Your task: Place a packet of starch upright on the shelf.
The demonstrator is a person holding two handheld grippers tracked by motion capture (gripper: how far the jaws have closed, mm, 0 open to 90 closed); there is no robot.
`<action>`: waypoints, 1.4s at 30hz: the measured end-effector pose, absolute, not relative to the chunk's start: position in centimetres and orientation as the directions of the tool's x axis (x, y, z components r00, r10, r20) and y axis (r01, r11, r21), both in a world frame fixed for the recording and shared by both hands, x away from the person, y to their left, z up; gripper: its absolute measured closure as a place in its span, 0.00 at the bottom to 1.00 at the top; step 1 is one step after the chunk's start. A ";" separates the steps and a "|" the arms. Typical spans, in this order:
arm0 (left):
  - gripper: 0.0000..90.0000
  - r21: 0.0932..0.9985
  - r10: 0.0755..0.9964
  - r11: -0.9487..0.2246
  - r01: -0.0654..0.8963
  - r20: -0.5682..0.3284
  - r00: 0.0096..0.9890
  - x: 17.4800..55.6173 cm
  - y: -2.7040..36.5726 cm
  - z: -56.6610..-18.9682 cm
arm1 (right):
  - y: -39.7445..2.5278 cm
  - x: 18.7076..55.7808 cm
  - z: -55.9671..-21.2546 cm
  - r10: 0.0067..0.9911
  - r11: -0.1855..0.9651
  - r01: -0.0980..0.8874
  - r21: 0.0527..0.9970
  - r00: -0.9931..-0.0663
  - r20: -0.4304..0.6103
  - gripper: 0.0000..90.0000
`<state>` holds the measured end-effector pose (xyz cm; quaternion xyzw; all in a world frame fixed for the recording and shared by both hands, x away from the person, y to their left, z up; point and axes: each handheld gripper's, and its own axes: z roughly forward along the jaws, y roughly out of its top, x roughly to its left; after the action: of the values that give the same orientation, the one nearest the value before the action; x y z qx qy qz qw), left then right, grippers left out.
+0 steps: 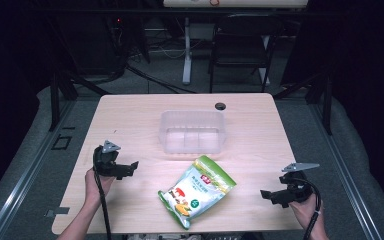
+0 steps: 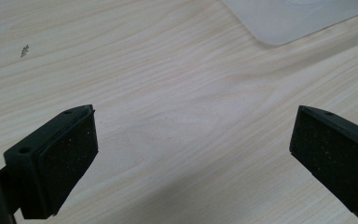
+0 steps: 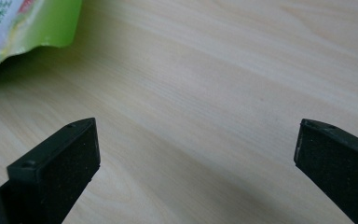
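While both tongs are held wide open and empty, a green snack pouch (image 1: 197,191) is seen between them.
A clear plastic bin (image 1: 193,131) is set behind it on the counter (image 1: 130,115).

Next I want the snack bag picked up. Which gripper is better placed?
Probably the right gripper: it is open, level with the snack bag, whose green edge shows beyond its jaws. The left gripper, also open, faces the clear container.
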<state>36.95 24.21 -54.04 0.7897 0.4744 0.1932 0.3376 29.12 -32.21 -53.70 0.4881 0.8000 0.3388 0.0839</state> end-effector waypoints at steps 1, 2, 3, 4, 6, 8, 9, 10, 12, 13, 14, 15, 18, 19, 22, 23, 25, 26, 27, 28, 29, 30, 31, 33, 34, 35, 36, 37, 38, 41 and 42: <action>0.01 0.717 0.880 -0.322 0.619 -0.015 0.475 36.9 24.2 -54.0 | -32.2 29.1 -53.7 0.838 0.294 0.724 0.624 -0.509 0.196 0.00; 0.01 0.715 0.879 -0.324 0.619 -0.014 0.476 36.9 24.2 -54.0 | -32.2 29.0 -53.5 0.836 0.287 0.717 0.635 -0.511 0.199 0.00; 0.01 0.716 0.878 -0.326 0.617 -0.013 0.479 36.9 24.1 -54.0 | -32.2 29.0 -53.3 0.835 0.279 0.713 0.644 -0.511 0.205 0.00; 0.01 0.717 0.878 -0.326 0.617 -0.013 0.479 36.8 24.1 -54.0 | -32.0 28.9 -53.2 0.827 0.273 0.718 0.640 -0.515 0.226 0.00; 0.01 0.718 0.878 -0.326 0.615 -0.010 0.478 36.9 24.3 -54.0 | -31.8 28.9 -53.2 0.820 0.287 0.724 0.628 -0.525 0.230 0.00; 0.01 0.718 0.879 -0.325 0.616 -0.011 0.477 36.9 24.3 -54.0 | -31.6 28.9 -53.3 0.812 0.290 0.722 0.628 -0.533 0.239 0.00; 0.01 0.717 0.880 -0.324 0.618 -0.012 0.476 36.9 24.3 -54.0 | -31.4 28.9 -53.2 0.811 0.294 0.723 0.625 -0.535 0.238 0.00; 0.01 0.716 0.881 -0.320 0.621 -0.016 0.472 37.0 24.3 -54.1 | -31.1 28.9 -53.1 0.800 0.301 0.717 0.629 -0.549 0.242 0.00; 0.01 0.717 0.880 -0.320 0.619 -0.016 0.474 37.0 24.3 -54.0 | -30.8 28.9 -52.9 0.787 0.302 0.718 0.627 -0.559 0.261 0.00; 0.01 0.717 0.881 -0.323 0.617 -0.011 0.474 37.0 24.3 -54.0 | -30.6 28.8 -52.9 0.784 0.298 0.716 0.631 -0.561 0.266 0.00; 0.01 0.720 0.877 -0.329 0.611 -0.007 0.480 37.0 24.2 -53.9 | -30.4 28.7 -52.8 0.780 0.300 0.716 0.631 -0.564 0.269 0.00; 0.01 0.721 0.877 -0.328 0.611 -0.009 0.481 37.0 24.1 -53.9 | -30.1 28.6 -52.7 0.781 0.302 0.719 0.626 -0.564 0.270 0.00; 0.01 0.722 0.877 -0.326 0.611 -0.011 0.481 37.0 24.0 -53.9 | -29.6 28.4 -52.6 0.771 0.296 0.716 0.632 -0.570 0.284 0.00; 0.01 0.716 0.873 -0.336 0.611 -0.006 0.488 37.1 24.0 -53.9 | -29.2 28.3 -52.3 0.768 0.294 0.717 0.632 -0.570 0.290 0.00; 0.01 0.714 0.870 -0.342 0.611 -0.005 0.494 37.1 24.0 -53.9 | -28.3 28.4 -51.9 0.759 0.291 0.717 0.633 -0.576 0.304 0.00; 0.01 0.714 0.870 -0.342 0.611 -0.005 0.494 37.1 24.0 -53.9 | -28.3 28.4 -51.9 0.759 0.291 0.717 0.633 -0.576 0.304 0.00; 0.01 0.715 0.871 -0.338 0.612 -0.008 0.490 37.1 24.0 -53.9 | -27.4 28.6 -51.7 0.743 0.288 0.722 0.629 -0.583 0.329 0.00; 0.01 0.716 0.871 -0.337 0.612 -0.009 0.492 37.1 24.0 -53.9 | -27.1 28.8 -51.7 0.735 0.296 0.720 0.628 -0.592 0.332 0.00; 0.01 0.716 0.871 -0.337 0.612 -0.010 0.491 37.1 24.0 -53.9 | -26.8 28.9 -51.7 0.730 0.294 0.723 0.625 -0.593 0.341 0.00; 0.01 0.717 0.871 -0.336 0.611 -0.011 0.492 37.1 23.9 -54.0 | -26.5 29.0 -51.6 0.723 0.302 0.727 0.617 -0.596 0.348 0.00; 0.01 0.717 0.871 -0.336 0.611 -0.011 0.492 37.1 23.9 -54.0 | -26.5 29.0 -51.6 0.723 0.302 0.727 0.617 -0.596 0.348 0.00; 0.01 0.714 0.869 -0.340 0.612 -0.009 0.494 37.1 24.0 -54.0 | -26.2 29.1 -51.6 0.719 0.305 0.724 0.619 -0.601 0.349 0.00; 0.01 0.713 0.869 -0.341 0.613 -0.010 0.495 37.1 23.9 -54.0 | -25.9 29.2 -51.6 0.711 0.309 0.726 0.615 -0.606 0.357 0.00; 0.01 0.713 0.867 -0.345 0.610 -0.006 0.498 37.1 23.9 -54.0 | -25.2 29.4 -51.6 0.703 0.325 0.726 0.606 -0.614 0.359 0.00; 0.01 0.712 0.866 -0.347 0.611 -0.006 0.499 37.1 23.9 -54.0 | -24.5 29.7 -51.7 0.691 0.345 0.727 0.594 -0.625 0.364 0.00; 0.01 0.712 0.866 -0.347 0.611 -0.006 0.499 37.1 23.9 -54.0 | -24.5 29.7 -51.7 0.691 0.345 0.727 0.594 -0.625 0.364 0.00; 0.01 0.712 0.865 -0.348 0.610 -0.006 0.501 37.1 23.9 -54.0 | -23.9 30.0 -51.8 0.685 0.355 0.726 0.588 -0.631 0.365 0.00; 0.01 0.712 0.865 -0.348 0.610 -0.006 0.501 37.1 23.9 -54.0 | -23.9 30.0 -51.8 0.685 0.355 0.726 0.588 -0.631 0.365 0.00; 0.01 0.712 0.866 -0.347 0.610 -0.005 0.499 37.1 23.9 -54.0 | -23.4 30.4 -52.0 0.678 0.365 0.732 0.576 -0.633 0.374 0.00; 0.01 0.716 0.870 -0.341 0.609 -0.005 0.493 37.2 23.8 -54.1 | -23.1 30.8 -52.0 0.671 0.370 0.736 0.567 -0.634 0.385 0.00; 0.01 0.715 0.870 -0.341 0.610 -0.006 0.492 37.2 23.8 -54.1 | -22.9 31.2 -52.1 0.666 0.375 0.739 0.560 -0.634 0.392 0.00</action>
<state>37.16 23.81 -54.10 0.7956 0.4652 0.1932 0.3365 31.23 -22.90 -52.10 0.4246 0.8275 0.3639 -0.0501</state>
